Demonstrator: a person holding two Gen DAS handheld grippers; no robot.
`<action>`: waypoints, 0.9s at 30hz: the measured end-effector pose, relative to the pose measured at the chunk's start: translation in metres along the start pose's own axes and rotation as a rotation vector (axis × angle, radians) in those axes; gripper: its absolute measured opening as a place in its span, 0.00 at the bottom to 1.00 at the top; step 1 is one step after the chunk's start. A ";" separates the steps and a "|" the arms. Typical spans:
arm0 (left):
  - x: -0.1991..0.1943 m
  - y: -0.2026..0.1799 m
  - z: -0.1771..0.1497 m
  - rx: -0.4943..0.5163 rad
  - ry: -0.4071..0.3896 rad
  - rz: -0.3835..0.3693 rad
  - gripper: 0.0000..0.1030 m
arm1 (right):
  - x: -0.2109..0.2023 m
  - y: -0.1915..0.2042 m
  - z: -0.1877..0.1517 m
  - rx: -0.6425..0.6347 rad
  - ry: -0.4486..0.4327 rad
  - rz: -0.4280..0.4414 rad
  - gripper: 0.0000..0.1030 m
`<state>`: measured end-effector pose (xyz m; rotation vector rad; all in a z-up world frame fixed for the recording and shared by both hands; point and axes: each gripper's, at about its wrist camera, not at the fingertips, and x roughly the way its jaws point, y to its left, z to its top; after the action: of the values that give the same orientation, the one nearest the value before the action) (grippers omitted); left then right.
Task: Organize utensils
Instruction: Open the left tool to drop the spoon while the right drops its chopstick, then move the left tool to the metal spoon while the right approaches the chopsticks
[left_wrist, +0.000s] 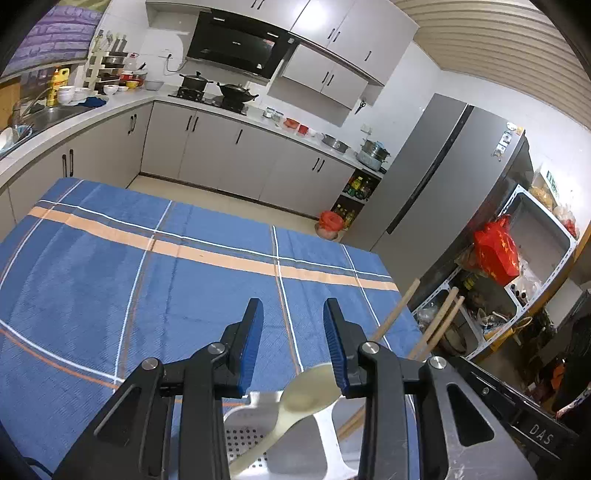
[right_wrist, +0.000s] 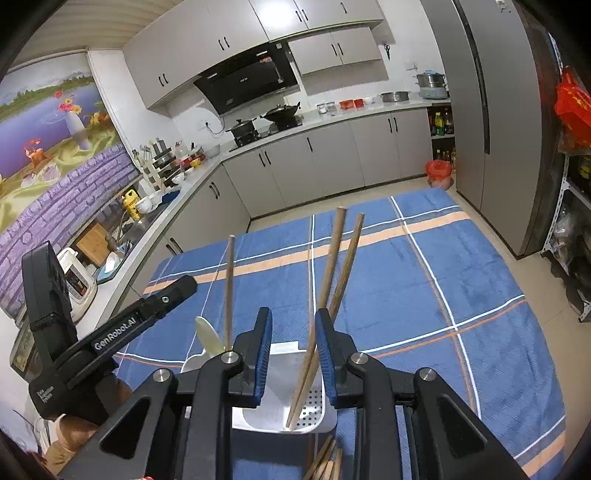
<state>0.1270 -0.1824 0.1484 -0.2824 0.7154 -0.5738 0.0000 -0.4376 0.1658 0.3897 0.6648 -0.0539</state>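
Observation:
A white plastic utensil holder with a perforated floor stands on the blue plaid tablecloth, just under both grippers. A cream spoon leans in it, bowl up, below my left gripper, which is open with nothing between its blue pads. Wooden chopsticks rise to the right of it. In the right wrist view two chopsticks stand in the holder between the jaws of my right gripper. They lean by the right pad and the left pad is apart, so it is open. A single chopstick and the spoon stand to the left.
More chopsticks lie at the near edge below the holder. The left gripper's black frame crosses the left side of the right wrist view. Kitchen counters, a grey fridge and a cluttered shelf rack surround the table.

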 end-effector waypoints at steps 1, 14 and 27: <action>-0.007 0.000 0.000 -0.002 -0.007 0.001 0.31 | -0.004 -0.001 -0.002 0.001 -0.002 0.001 0.26; -0.093 -0.005 -0.093 -0.021 0.139 0.000 0.36 | -0.034 -0.053 -0.129 0.062 0.216 -0.028 0.45; -0.076 -0.014 -0.177 0.037 0.338 0.029 0.36 | -0.005 -0.032 -0.186 0.026 0.341 0.011 0.44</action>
<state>-0.0458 -0.1585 0.0665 -0.1412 1.0319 -0.6129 -0.1195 -0.3989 0.0250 0.4322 0.9991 0.0150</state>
